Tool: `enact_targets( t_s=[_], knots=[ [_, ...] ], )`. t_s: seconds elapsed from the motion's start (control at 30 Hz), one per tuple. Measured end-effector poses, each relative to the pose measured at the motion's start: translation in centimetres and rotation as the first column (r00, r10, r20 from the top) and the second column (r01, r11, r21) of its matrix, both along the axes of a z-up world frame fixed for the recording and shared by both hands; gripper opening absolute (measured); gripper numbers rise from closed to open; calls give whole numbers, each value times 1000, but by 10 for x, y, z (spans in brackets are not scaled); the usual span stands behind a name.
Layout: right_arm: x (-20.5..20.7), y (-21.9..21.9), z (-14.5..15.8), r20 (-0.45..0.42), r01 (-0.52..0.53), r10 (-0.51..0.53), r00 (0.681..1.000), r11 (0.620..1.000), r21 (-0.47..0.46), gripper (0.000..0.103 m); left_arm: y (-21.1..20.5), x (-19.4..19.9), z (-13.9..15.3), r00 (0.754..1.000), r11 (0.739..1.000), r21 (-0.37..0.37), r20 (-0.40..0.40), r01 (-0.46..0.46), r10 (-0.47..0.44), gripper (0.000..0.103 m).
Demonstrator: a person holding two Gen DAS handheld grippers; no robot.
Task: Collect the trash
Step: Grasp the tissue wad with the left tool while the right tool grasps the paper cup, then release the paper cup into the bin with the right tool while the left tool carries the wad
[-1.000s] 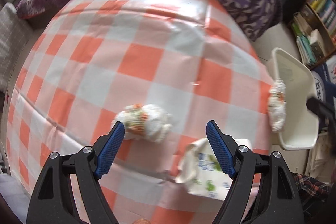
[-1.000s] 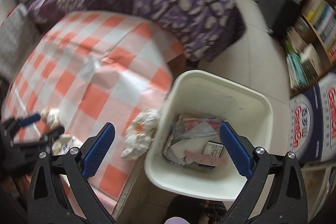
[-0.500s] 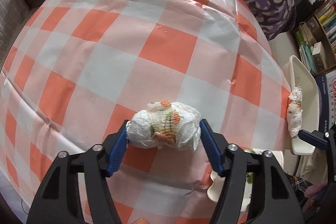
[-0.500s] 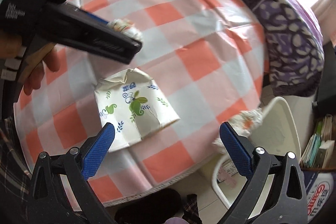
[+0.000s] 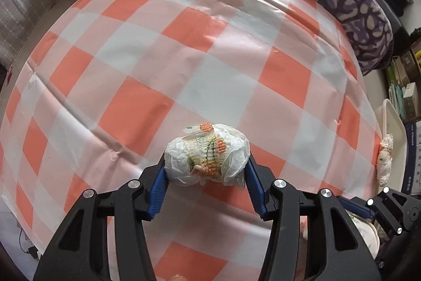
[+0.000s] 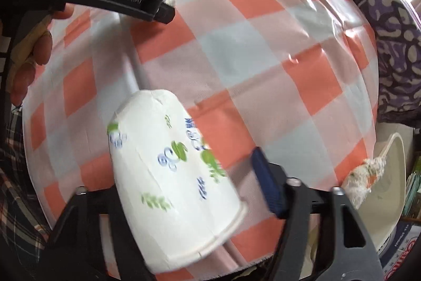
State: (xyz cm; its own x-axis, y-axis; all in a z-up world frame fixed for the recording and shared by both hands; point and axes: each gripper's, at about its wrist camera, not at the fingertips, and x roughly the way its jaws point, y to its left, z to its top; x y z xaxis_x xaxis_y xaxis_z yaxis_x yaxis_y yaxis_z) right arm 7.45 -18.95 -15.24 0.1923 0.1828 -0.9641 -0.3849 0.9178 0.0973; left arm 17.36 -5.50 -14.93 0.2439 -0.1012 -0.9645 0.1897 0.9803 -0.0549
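Observation:
A crumpled tissue wad (image 5: pixel 208 162) with orange and green print sits between the blue pads of my left gripper (image 5: pixel 206 175). The jaws are closing and both pads touch its sides. It rests on the orange-checked tablecloth (image 5: pixel 210 57). In the right wrist view a white paper cup (image 6: pixel 171 175) with green and blue print lies on its side between the closing jaws of my right gripper (image 6: pixel 186 157). A small gap shows beside the right pad (image 6: pixel 265 183); the left pad is hidden behind the cup. A second wad (image 6: pixel 360 181) lies at the table's edge by the white bin (image 6: pixel 389 188).
The left gripper's black finger (image 6: pixel 131 1) and a person's hand (image 6: pixel 31 57) fill the upper left of the right wrist view. Purple patterned bedding (image 5: pixel 363 17) lies beyond the table. A bookshelf (image 5: pixel 405 86) stands at the right, a grey cushion (image 5: pixel 23 9) at the left.
My left gripper moved onto the tissue wad and its jaws narrowed around it. My right gripper swung from above the bin to over the paper cup, and its jaws narrowed.

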Motion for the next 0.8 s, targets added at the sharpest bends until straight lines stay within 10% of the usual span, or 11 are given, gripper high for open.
enact_targets(
  t_s=[0.4, 0.8],
  knots=[
    [43, 18, 29, 111, 210, -219, 970, 974, 85, 32, 43, 3, 27, 987, 991, -60, 105, -119, 125, 52],
    [61, -9, 68, 389, 382, -413, 824, 911, 158, 32, 35, -3, 75, 916, 977, -60, 340, -203, 212, 52]
  ],
)
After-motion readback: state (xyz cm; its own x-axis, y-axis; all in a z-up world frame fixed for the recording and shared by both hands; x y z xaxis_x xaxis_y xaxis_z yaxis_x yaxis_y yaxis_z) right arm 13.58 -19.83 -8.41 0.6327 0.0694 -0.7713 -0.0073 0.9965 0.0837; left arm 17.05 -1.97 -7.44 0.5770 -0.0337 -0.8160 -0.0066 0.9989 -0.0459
